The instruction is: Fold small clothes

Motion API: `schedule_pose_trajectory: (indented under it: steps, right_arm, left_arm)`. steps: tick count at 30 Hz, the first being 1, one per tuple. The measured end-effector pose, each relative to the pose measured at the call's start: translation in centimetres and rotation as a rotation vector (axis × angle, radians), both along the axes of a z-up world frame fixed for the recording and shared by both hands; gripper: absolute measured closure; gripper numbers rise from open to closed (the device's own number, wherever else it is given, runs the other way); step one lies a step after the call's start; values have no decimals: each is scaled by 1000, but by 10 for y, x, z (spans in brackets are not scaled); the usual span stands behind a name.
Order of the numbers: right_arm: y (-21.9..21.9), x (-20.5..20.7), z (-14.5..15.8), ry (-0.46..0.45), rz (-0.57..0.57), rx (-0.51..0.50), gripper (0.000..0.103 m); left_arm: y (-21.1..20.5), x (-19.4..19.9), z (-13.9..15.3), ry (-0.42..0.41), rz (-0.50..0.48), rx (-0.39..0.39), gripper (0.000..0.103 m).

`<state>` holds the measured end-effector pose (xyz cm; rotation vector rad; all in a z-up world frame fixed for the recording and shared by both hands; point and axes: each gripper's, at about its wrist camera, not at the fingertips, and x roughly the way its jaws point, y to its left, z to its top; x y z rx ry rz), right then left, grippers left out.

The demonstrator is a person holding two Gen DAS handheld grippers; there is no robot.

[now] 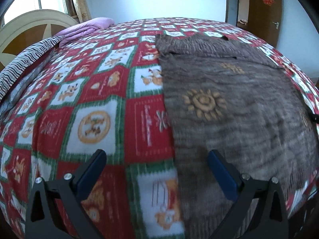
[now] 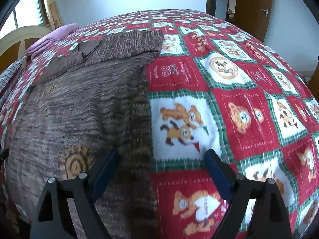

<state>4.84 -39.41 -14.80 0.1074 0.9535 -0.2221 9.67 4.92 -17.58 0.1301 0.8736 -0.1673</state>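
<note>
A brown knitted sweater (image 1: pixel 229 99) with tan sun motifs lies flat on the bed, its sleeves folded across the far part. In the left wrist view my left gripper (image 1: pixel 157 155) is open and empty, hovering over the sweater's left edge near the hem. In the right wrist view the sweater (image 2: pixel 79 109) fills the left half. My right gripper (image 2: pixel 161 155) is open and empty, straddling the sweater's right edge near the hem.
The bed is covered by a red, white and green checked blanket (image 1: pixel 89 103) with bear pictures. A purple folded quilt (image 1: pixel 85 27) and a striped cloth (image 1: pixel 24 63) lie at the far left by the headboard (image 1: pixel 30 20). A brown door (image 1: pixel 263 10) stands behind.
</note>
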Motion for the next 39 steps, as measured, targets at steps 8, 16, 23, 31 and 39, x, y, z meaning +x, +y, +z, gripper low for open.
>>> schedule_pose_trajectory:
  steps: [8, 16, 23, 31, 39]
  right_arm:
    - [20, -36, -6, 25, 61, -4, 15]
    - [28, -69, -15, 21, 98, 14, 15]
    - [35, -91, -20, 8, 133, 25, 15]
    - [46, -98, -22, 5, 181, 30, 15]
    - [49, -104, -14, -18, 203, 50, 69]
  left_arm:
    - [7, -25, -8, 69, -25, -69, 9]
    - [4, -45, -5, 84, -72, -155, 35]
    - [2, -55, -8, 126, -88, -213, 48]
    - [0, -60, -10, 119, -90, -189, 75]
    - [9, -59, 0, 123, -120, -243, 95]
